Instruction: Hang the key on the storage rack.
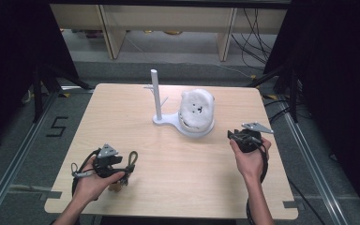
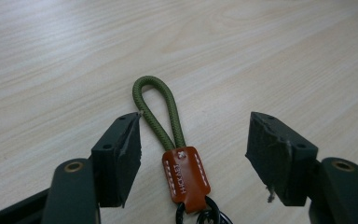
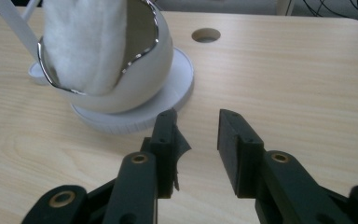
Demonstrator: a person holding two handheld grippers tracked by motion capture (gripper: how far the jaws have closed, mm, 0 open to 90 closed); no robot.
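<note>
Left tool (image 2: 193,154) is standing spread around the keychain (image 2: 177,154) lying on the worktop (image 2: 261,56); right tool (image 3: 198,140) is gaping, gripping nothing.

A key strap (image 2: 168,126) lies flat on the pale wooden table (image 2: 270,56), low and centre in my left gripper view. It is an olive-green cord loop, its bend pointing to the top of the frame, closed by a stitched brown leather tab (image 2: 186,177) with stamped lettering. Dark metal rings (image 2: 205,215) sit at the bottom edge.
</note>
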